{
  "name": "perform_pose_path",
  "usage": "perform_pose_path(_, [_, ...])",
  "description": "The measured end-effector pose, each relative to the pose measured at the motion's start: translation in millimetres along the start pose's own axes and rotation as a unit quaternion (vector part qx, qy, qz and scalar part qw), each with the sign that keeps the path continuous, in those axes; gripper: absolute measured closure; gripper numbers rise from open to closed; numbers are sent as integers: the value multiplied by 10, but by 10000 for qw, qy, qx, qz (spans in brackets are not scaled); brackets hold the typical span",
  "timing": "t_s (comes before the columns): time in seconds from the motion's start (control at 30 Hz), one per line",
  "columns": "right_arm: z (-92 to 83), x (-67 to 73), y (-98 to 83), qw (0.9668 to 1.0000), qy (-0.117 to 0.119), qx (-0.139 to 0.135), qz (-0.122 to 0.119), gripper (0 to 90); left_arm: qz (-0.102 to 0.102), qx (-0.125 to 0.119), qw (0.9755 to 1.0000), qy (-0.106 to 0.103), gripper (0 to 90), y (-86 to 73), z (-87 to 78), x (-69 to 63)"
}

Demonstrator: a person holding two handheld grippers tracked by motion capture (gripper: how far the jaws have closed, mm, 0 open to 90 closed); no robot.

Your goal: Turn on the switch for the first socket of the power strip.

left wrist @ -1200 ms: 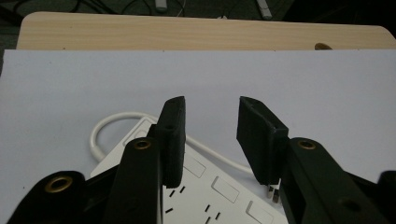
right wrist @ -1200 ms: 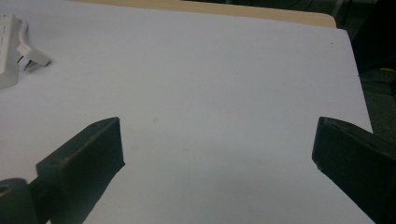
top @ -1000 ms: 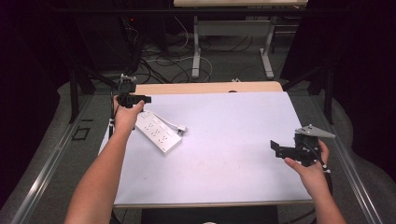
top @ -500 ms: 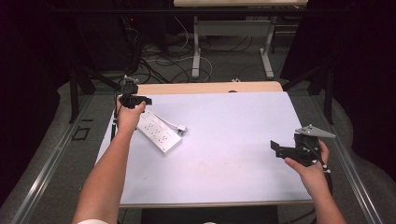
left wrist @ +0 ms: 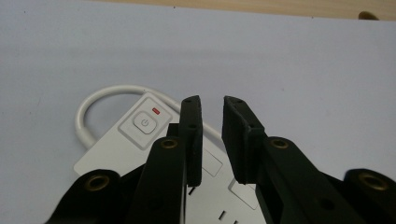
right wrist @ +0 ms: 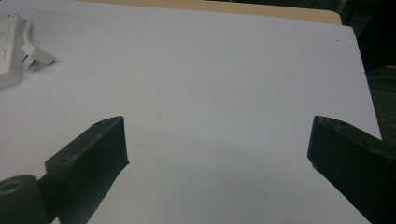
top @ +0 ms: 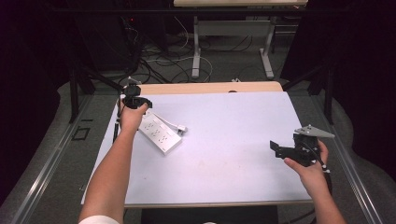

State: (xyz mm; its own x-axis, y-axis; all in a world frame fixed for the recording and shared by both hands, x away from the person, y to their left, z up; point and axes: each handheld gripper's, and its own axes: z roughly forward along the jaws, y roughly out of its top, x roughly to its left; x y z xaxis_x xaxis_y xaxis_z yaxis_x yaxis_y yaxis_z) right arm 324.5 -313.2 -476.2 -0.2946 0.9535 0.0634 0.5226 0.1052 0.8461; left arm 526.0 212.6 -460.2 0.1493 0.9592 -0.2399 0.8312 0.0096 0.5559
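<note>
1. Left gripper point(left wrist: 211, 135) hovers over the white power strip point(left wrist: 140, 140) on the desk point(top: 233, 140); its fingers have just been closing, narrowly parted, nothing pinched.
2. Right gripper point(right wrist: 217, 154) waits, fingers spread, strip well apart.
3. Pressing the switch point(left wrist: 144, 122) just beyond the fingers looks undone.

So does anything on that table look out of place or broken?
Nothing looks damaged or spilled. The white power strip lies at a slant on the table, its cable looped round and its plug resting loose beside it, unplugged.
</note>
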Motion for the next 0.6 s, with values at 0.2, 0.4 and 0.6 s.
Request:
perform_pose_path(0.2, [4,-9,-5,10000,-13,5,2,46,-61,190,9998,-14,807,-8,93,16])
perform_pose_path(0.4, [14,-9,-11,10000,11,31,-9,46,11,344,9994,-5,827,-12,147,7])
perform_pose_path(0.6, [31,0,-21,10000,46,75,14,48,4,441,9990,56,832,-24,229,26])
